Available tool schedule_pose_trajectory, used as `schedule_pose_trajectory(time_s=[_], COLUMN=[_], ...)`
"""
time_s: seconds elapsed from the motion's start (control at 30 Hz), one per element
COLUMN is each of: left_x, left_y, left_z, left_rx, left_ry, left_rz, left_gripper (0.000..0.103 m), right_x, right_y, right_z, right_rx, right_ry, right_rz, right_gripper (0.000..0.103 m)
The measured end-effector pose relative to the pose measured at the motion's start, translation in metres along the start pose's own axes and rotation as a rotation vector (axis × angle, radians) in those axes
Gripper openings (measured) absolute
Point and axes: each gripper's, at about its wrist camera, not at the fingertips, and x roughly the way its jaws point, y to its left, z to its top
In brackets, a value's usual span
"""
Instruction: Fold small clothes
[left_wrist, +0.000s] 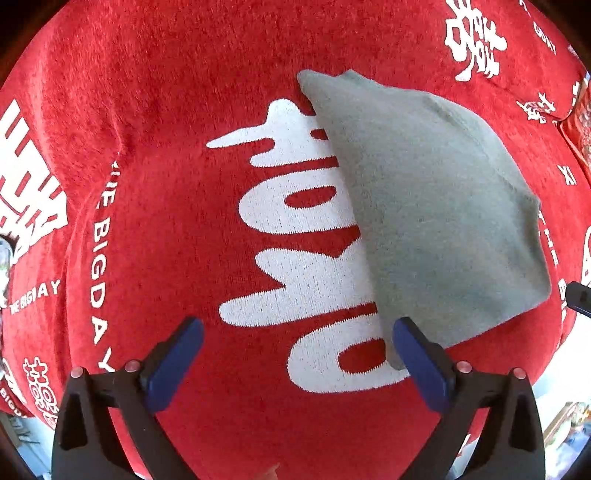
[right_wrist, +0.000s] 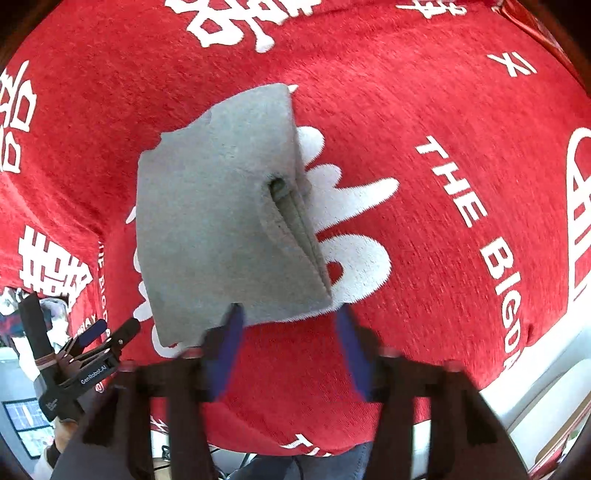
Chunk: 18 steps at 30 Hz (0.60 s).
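With both the left hand-held gripper and right hand-held gripper spread wide and holding nothing, we judge the grey garment on the red cloth mid-fold, its near edge next to pinch.

Lighting is bright and even, shadows soft. Fisheye distortion bends both views' edges; corners vignette black. My right hand-held gripper shows motion blur.

Black plastic frames with blue finger pads, pinkish round fasteners on both grippers; white "GenRobot.AI" lettering on left gripper body, lower left of right-wrist view.
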Motion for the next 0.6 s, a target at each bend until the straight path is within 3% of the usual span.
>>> schedule_pose_trajectory(time_s=[0.1, 0.17, 0.6], left_x=[0.001, 0.001, 0.005], left_y=[0.003, 0.002, -0.006], left_z=[0.007, 0.011, 0.055], left_rx=[-0.013, -0.014, -0.109], left_ry=[0.005, 0.007, 0.020], left_rz=[-0.010, -0.002, 0.043], left_gripper=[0.103, 0.103, 0.102], right_x=[0.004, 0.006, 0.012], right_y=[0.006, 0.008, 0.012], right_z=[0.006, 0.011, 0.081], right_rx=[-0.012, -0.021, -0.082], right_ry=[0.019, 0.030, 0.054], right_rz=[0.006, 0.018, 0.068], right_gripper=[0.061, 0.073, 0.082])
